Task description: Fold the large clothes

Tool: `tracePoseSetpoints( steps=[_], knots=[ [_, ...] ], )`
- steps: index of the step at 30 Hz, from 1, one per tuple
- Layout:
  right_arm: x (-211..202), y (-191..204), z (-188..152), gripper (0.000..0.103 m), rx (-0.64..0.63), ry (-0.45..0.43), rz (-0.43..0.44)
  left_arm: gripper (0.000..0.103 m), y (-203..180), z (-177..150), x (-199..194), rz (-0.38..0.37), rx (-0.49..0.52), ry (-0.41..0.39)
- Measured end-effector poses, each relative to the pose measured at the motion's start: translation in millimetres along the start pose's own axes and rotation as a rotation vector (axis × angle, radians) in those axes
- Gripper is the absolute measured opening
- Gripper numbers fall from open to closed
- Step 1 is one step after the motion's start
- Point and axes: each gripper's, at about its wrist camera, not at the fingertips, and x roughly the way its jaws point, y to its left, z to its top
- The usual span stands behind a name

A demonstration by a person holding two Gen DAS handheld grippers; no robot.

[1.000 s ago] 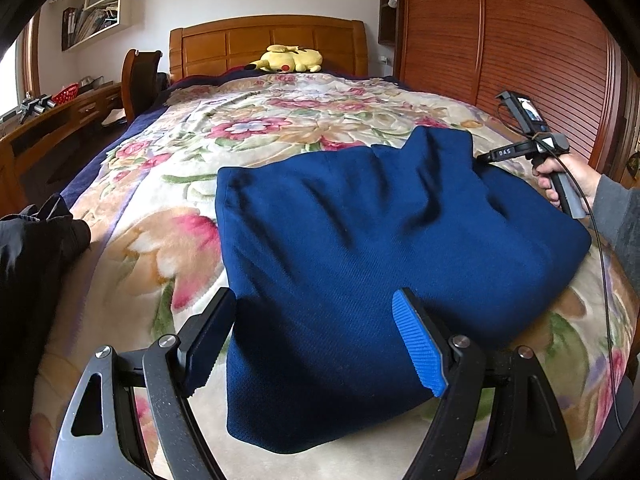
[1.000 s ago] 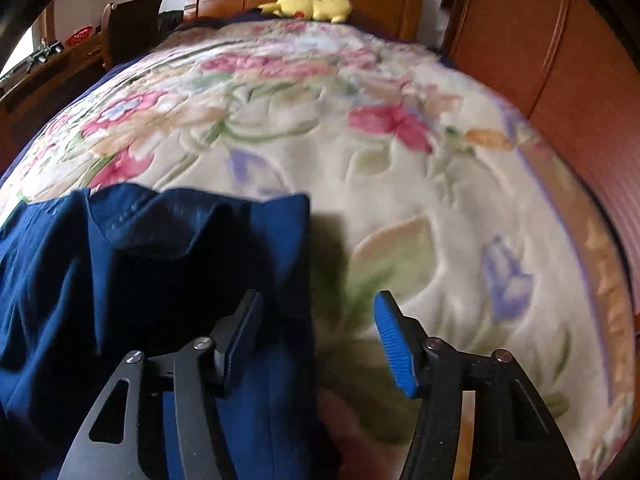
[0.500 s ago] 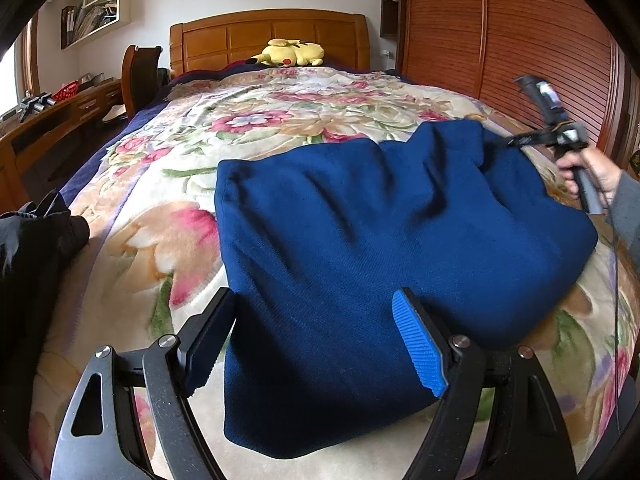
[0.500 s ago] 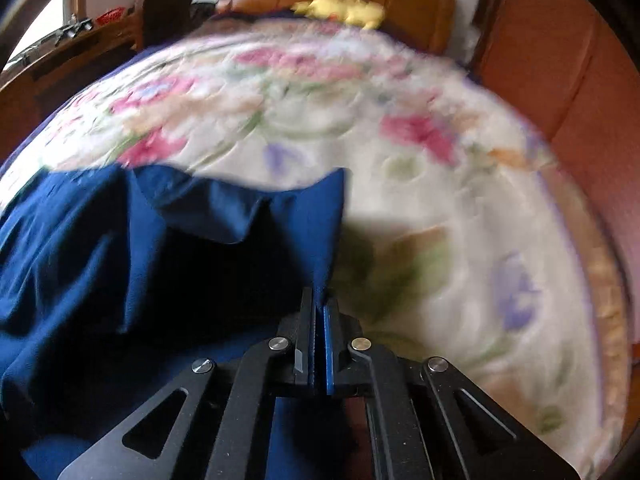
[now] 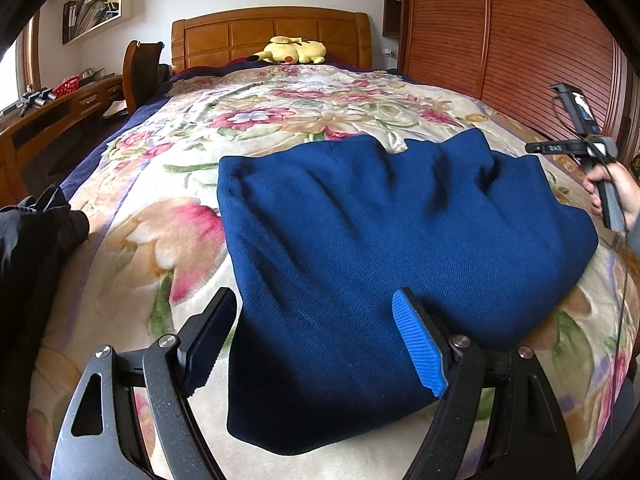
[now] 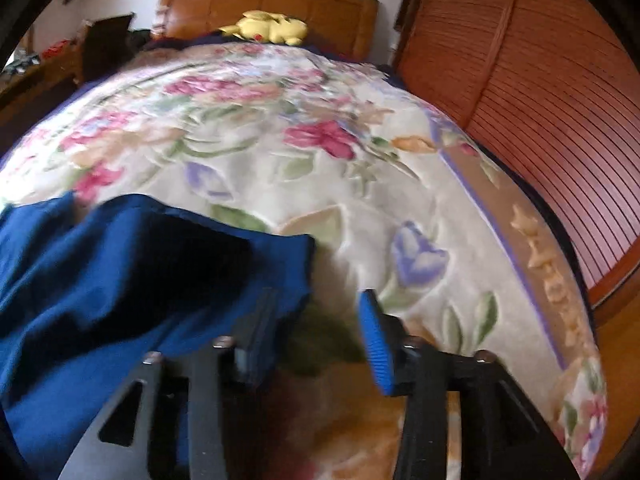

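Navy garment, one large knit piece, lies spread over the near half of the floral bedspread, its bulk towards the right side of the bed; it looks already folded at least once, since its near-right edge is thick and rounded, and the far edge shows two peaks with a notch between them. That flat spread suits another fold, I judge.

Left gripper hovers low over the garment's near edge, its fingers standing wide apart and gripping nothing; the cloth merely lies beneath them, probably awaiting a pinch at the near-left corner. Right gripper sits at the garment's far-right corner, its fingers opening; the left finger overlaps the cloth's edge, yet no fabric is pinched between them and bedspread shows in the gap. In the left view a hand holds it off the right edge.

Counted: one garment, two grippers, one yellow plush toy by the headboard, one dark heap at the left.
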Motion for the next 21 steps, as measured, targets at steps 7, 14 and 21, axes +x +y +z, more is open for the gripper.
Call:
tracePoseSetpoints(
  steps=[7, 14, 21],
  knots=[
    [-43, 32, -40, 0.047, -0.111, -0.034, 0.137, 0.081, 0, 0, 0, 0.001, 0.001, 0.0],
    [-74, 34, -81, 0.047, -0.14, -0.044, 0.178, 0.081, 0, -1, 0, 0.001, -0.001, -0.001],
    [-77, 7, -108, 0.054, -0.084, 0.006, 0.139, 0.081, 2, -1, -1, -0.003, -0.009, -0.002]
  ],
)
